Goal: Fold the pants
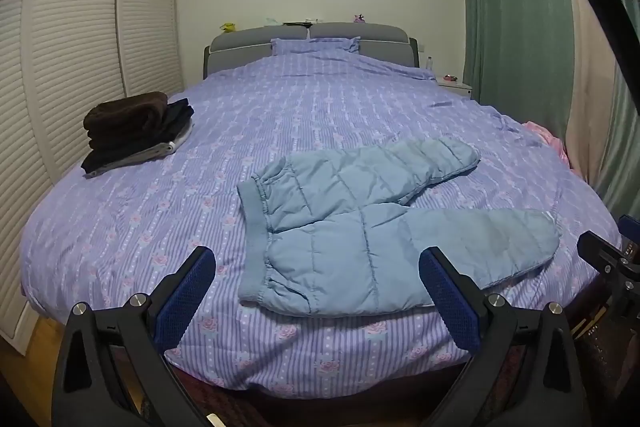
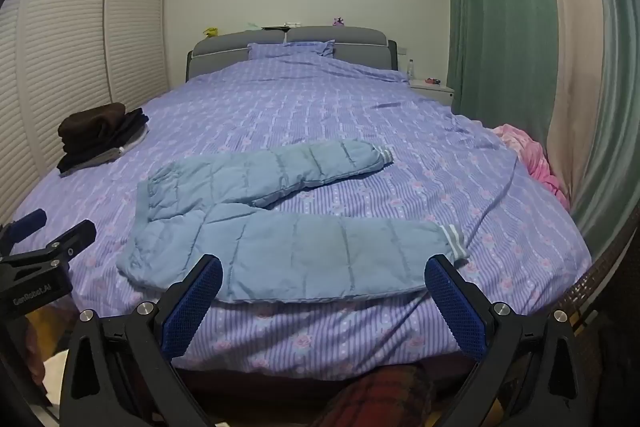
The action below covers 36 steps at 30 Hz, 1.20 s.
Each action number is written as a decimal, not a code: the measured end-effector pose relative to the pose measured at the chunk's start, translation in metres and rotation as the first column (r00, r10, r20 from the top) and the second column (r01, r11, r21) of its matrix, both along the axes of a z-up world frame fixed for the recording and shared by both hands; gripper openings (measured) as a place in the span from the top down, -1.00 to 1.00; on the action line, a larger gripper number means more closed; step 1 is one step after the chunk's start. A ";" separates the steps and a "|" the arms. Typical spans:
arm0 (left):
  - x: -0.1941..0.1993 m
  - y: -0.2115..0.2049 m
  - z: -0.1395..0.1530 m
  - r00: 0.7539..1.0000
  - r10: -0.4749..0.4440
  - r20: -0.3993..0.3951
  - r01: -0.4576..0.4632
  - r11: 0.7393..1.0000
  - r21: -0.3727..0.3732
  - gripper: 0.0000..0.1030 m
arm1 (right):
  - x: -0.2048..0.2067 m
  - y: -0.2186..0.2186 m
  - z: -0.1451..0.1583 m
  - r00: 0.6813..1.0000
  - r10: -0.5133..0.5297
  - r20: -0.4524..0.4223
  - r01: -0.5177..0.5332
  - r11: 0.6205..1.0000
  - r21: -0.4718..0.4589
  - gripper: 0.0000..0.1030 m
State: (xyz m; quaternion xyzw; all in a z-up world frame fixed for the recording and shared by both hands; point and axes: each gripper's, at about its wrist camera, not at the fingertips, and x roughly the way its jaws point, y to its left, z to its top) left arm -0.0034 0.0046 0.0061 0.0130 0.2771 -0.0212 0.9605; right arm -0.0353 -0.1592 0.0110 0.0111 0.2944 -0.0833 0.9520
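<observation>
Light blue quilted pants (image 1: 360, 227) lie flat on the purple bed cover (image 1: 280, 115) near the foot of the bed, waistband to the left, two legs spread apart to the right. They also show in the right wrist view (image 2: 288, 235), with striped cuffs at the leg ends. My left gripper (image 1: 320, 287) is open and empty, held just short of the waist end. My right gripper (image 2: 324, 291) is open and empty, just short of the near leg. The right gripper shows at the right edge of the left wrist view (image 1: 608, 259), the left gripper at the left edge of the right wrist view (image 2: 48, 247).
A stack of folded dark clothes (image 1: 136, 127) sits at the bed's left side by the louvred wardrobe doors (image 1: 80, 67). A pillow (image 1: 316, 45) and grey headboard (image 1: 260, 37) are at the far end. Green curtains (image 1: 512, 7) hang right. A pink cloth (image 2: 532, 155) lies at the right edge.
</observation>
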 end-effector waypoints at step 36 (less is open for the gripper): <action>0.002 -0.005 -0.002 1.000 -0.008 -0.008 0.008 0.999 0.031 -1.00 | 0.001 -0.004 -0.002 1.000 0.001 -0.004 -0.001 1.000 0.015 -0.99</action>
